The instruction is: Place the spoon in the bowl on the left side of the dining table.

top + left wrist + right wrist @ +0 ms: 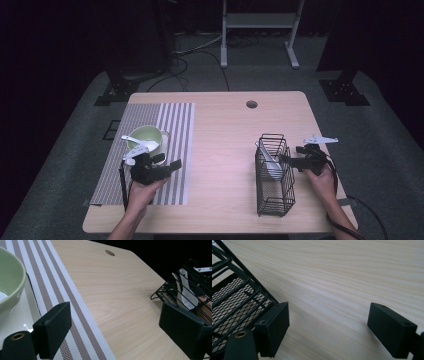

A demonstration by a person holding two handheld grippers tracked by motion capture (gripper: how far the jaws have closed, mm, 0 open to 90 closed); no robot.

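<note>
A pale green bowl (pixel 148 135) (pixel 10 280) stands on a white dish (pixel 17 315) on the striped placemat (pixel 172 125) (pixel 50 277) at the table's left. My left gripper (pixel 170 163) (pixel 115 322) hovers just in front of and to the right of the bowl, open, with nothing between its jaws; its pale plate overlaps the bowl in the high view. At the right, a black wire basket (pixel 274 175) (pixel 172 287) (pixel 234 295) holds a white spoon (pixel 270 162) (pixel 186 292). My right gripper (pixel 291 156) (pixel 329 322) is open beside the basket's right wall, over bare wood.
The wooden table (pixel 225 150) has a round cable hole (pixel 251 104) (pixel 110 252) near its far edge. Bare wood lies between the placemat and the basket. Beyond the table are dark stands, cables and a white frame on grey carpet.
</note>
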